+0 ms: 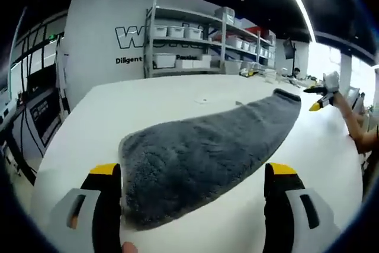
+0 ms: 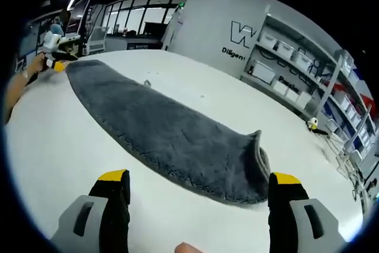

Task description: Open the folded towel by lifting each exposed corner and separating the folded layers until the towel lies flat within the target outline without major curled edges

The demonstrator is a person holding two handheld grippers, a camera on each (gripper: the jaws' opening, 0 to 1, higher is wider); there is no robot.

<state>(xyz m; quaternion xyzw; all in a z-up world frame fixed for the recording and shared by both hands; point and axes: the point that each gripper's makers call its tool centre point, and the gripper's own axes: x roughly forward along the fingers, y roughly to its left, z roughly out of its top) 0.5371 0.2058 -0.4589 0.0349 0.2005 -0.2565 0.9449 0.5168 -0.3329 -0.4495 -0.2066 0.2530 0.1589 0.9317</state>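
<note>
Lying on white table [image 1: 177, 102] w/ shelves [image 1: 195, 39] behind: towel [image 1: 201, 152]; both grippers' jaws spread.

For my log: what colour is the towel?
Plain dark grey towel, with no pattern; it shows best in the right gripper view.

Both gripper views are facing each other from opposite ends of the grey towel [image 1: 207, 152] [image 2: 166, 131], sharing the white table [image 1: 106, 117] [image 2: 53, 140].
</note>
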